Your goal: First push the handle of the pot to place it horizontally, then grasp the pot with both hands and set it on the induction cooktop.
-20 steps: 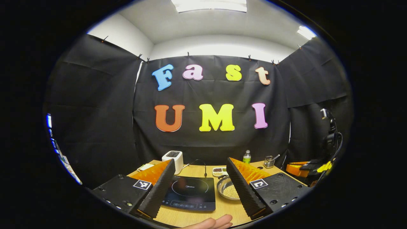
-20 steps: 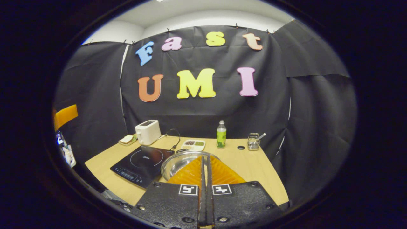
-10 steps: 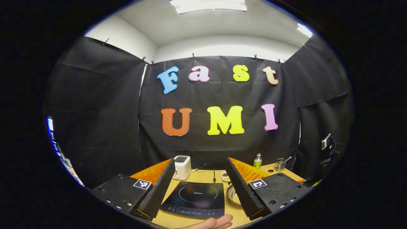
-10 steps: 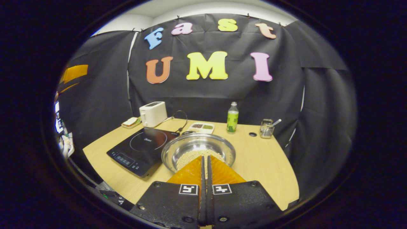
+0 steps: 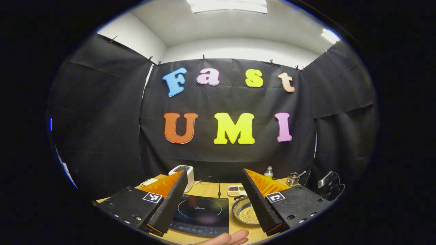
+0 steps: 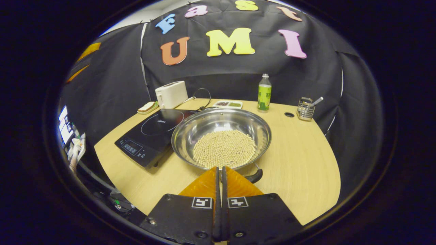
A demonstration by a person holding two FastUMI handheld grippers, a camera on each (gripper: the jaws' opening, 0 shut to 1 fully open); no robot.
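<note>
Right gripper (image 6: 219,169) fingers pressed together, gripping nothing, tips just short of pot's near rim. Left gripper (image 5: 214,177) fingers spread wide, empty, held above table's near edge; cooktop shows between them. Pot (image 6: 221,137), shiny steel, holds layer of pale round beans, sits on wooden table (image 6: 299,160) just right of induction cooktop (image 6: 153,131), near edge of it. Dark handle (image 6: 254,176) sticks out at pot's near side, beside right gripper's tips. Behind: toaster (image 6: 171,94), green bottle (image 6: 264,93), small divided dish (image 6: 227,103), wire holder (image 6: 305,109).
</note>
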